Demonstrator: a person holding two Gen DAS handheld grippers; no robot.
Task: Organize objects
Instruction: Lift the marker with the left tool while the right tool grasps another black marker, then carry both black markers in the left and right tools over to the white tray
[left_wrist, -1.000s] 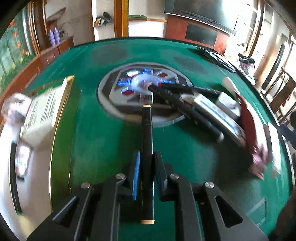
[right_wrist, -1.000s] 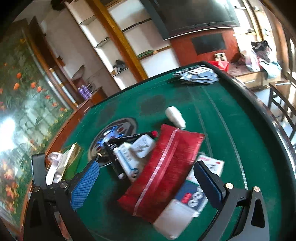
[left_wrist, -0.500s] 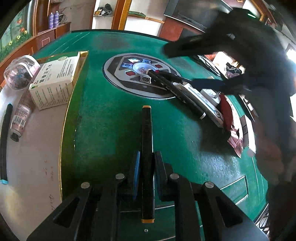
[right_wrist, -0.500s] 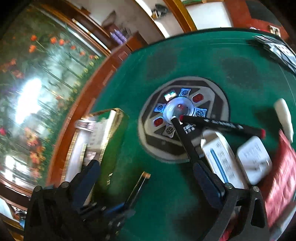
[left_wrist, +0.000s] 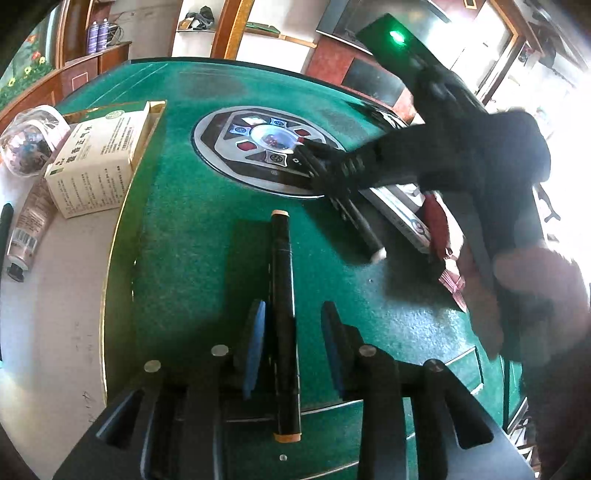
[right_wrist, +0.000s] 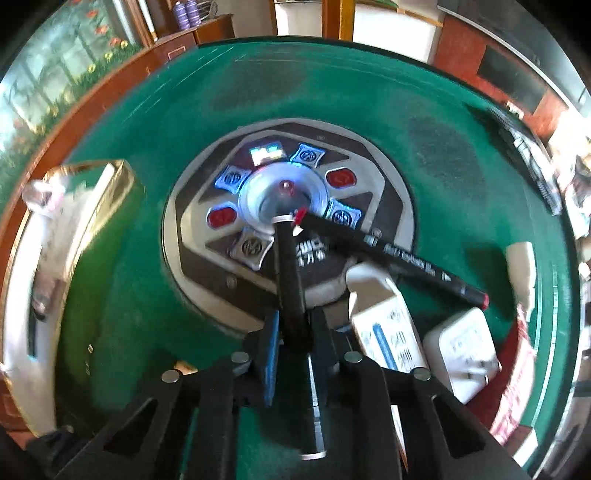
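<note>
My left gripper (left_wrist: 291, 314) is open; a black marker with orange ends (left_wrist: 282, 295) lies between its spread fingers on the green felt table (left_wrist: 184, 229). My right gripper (right_wrist: 293, 325) is shut on a black marker with white ends (right_wrist: 290, 280) that rests across the table's round centre console (right_wrist: 288, 206). In the left wrist view the right gripper (left_wrist: 332, 173) reaches in from the right over that marker (left_wrist: 364, 232). A second black marker with red ends (right_wrist: 391, 258) lies crossing it.
A white tray (left_wrist: 55, 295) at the left holds a medicine box (left_wrist: 96, 158), a tube (left_wrist: 27, 236) and a clear round container (left_wrist: 29, 144). A white box (right_wrist: 388, 332), white charger (right_wrist: 461, 350) and red pouch (left_wrist: 437, 229) lie right of the console.
My left gripper has opened, releasing the orange-ended marker onto the felt. My right gripper swung left over the console and closed on the white-ended marker.
</note>
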